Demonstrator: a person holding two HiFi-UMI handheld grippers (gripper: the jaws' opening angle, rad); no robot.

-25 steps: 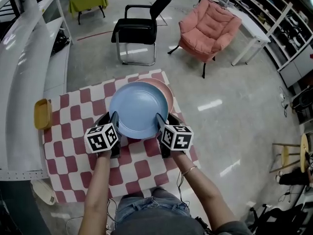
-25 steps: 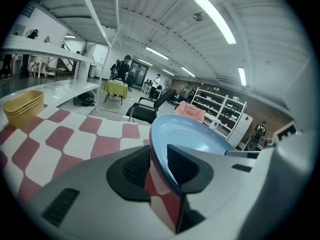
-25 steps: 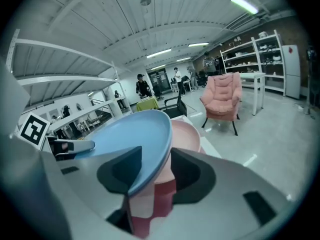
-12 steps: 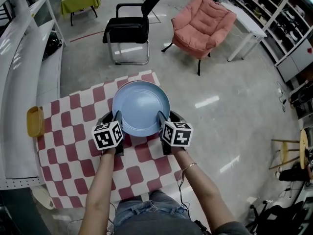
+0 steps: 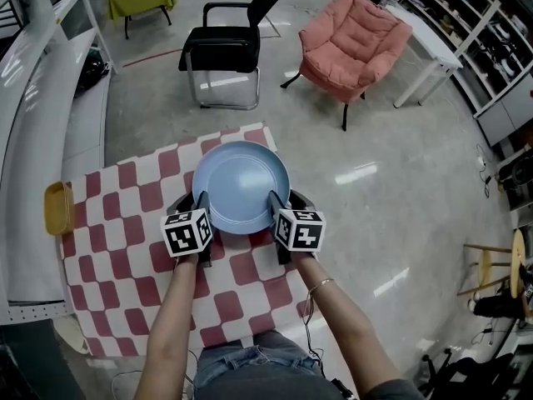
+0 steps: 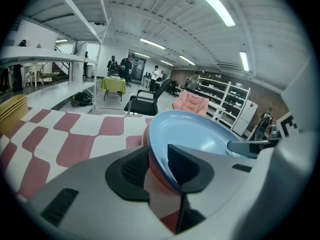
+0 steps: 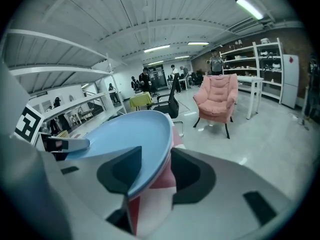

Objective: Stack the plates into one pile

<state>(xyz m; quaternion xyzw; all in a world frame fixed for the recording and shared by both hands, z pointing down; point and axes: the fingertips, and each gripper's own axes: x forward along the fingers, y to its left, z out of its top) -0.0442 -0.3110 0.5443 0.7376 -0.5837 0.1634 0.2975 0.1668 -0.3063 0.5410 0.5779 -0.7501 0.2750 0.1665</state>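
Observation:
A blue plate [image 5: 241, 186] is held level between both grippers over the red-and-white chequered table [image 5: 125, 223]. My left gripper [image 5: 200, 200] grips its near-left rim and my right gripper [image 5: 273, 198] its near-right rim. In the left gripper view the blue plate [image 6: 195, 131] lies on a pink plate [image 6: 156, 175], whose edge shows just under its rim. The left jaws have just been opening slightly, with the rim still between them and the pads on it. In the right gripper view the blue plate [image 7: 125, 134] rim sits between the jaws. From the head view the pink plate is hidden.
A yellow dish [image 5: 57, 208] sits at the table's left edge. A white shelf [image 5: 33, 98] runs along the left. Beyond the table stand a black chair [image 5: 225, 48] and a pink armchair [image 5: 354, 44] on the grey floor.
Both grippers carried the blue plate over the pink plate and lowered it. The pink plate, showing behind the blue one a second ago, is now covered.

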